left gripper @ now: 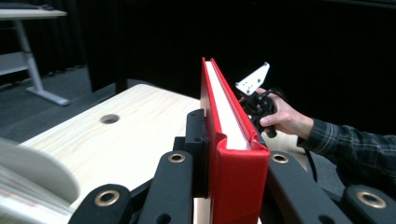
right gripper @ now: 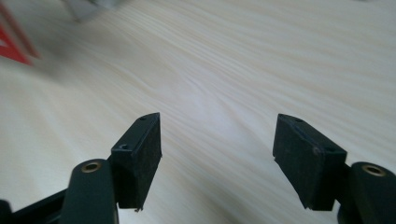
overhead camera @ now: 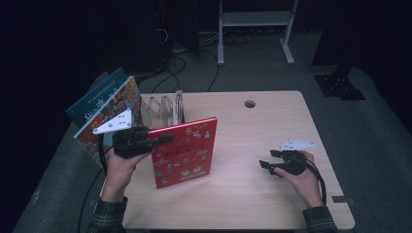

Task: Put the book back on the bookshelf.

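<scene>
Red book (overhead camera: 184,153) stands up on its bottom edge on the pale wooden surface (overhead camera: 252,194), a bit to the left of the middle, with its picture cover facing the person. Its left side is pinched in the left claw (overhead camera: 163,138), which comes in level from the left, held by the person's left hand (overhead camera: 119,162). In the left gripper view the book (left gripper: 238,177) sits between the two black jaws, which press on its covers, and its white pages show along the top edge. Behind the left hand, at the left edge of the surface, more books (overhead camera: 104,114) lean to the left. Just beside them stands a pale wooden rack (overhead camera: 163,109) with upright dividers, near the back of the surface. A small round hole (overhead camera: 249,104) is in the surface near the far edge. The right claw (overhead camera: 266,165) is on the right side, well apart from the red book, low over the bare wood and pointing left. The person's right hand (overhead camera: 303,177) holds it, and a black cable (overhead camera: 320,182) trails from it toward the sleeve. In the right gripper view the two black pads (right gripper: 140,154) are spread wide with nothing between them, just the bare surface (right gripper: 224,70) under them. A bit of the red book (right gripper: 14,46) shows at the far left corner of that view, blurred.
</scene>
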`<state>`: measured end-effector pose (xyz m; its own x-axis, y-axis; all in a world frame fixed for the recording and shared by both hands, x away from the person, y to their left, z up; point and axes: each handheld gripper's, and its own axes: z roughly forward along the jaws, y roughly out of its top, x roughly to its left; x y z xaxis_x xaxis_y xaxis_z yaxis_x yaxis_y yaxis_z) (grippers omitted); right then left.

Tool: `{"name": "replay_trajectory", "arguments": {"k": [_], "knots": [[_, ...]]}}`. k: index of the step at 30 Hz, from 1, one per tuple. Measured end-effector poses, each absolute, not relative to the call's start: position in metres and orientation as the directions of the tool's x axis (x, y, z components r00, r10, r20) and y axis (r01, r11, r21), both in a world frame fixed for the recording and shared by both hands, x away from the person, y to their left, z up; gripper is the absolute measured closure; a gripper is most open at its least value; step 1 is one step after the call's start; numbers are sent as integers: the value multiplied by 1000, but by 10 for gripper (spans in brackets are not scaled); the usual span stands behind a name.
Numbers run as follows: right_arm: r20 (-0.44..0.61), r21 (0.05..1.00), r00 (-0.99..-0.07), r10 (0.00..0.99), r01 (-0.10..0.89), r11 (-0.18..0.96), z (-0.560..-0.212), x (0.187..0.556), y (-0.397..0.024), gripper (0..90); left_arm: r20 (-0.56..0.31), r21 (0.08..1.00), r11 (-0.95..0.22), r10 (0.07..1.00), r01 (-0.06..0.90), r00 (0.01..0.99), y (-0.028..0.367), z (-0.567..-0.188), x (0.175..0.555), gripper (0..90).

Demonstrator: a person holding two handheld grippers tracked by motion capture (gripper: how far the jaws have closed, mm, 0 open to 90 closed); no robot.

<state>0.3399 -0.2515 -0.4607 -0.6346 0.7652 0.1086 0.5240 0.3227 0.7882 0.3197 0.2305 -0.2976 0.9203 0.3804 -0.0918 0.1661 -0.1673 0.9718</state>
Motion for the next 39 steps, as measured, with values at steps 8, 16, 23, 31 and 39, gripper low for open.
{"name": "replay_trajectory", "arguments": {"k": [8,16,23,31,39], "knots": [[36,743,-518,854,586,324,-486,343,-268,317,-78,976,-144,474,165,877,263,-292,308,793],[0,724,-486,874,603,336,-498,346,-271,273,-78,977,-122,554,174,829,291,-289,300,793],[11,741,-478,878,594,314,-503,348,-272,167,-81,983,-77,627,165,775,317,-285,291,793],[11,738,-477,879,597,315,-503,348,-272,144,-48,987,-69,730,143,682,326,-288,293,793],[10,738,-477,879,597,315,-503,348,-272,143,-39,990,-48,803,130,594,318,-298,310,793]]}}
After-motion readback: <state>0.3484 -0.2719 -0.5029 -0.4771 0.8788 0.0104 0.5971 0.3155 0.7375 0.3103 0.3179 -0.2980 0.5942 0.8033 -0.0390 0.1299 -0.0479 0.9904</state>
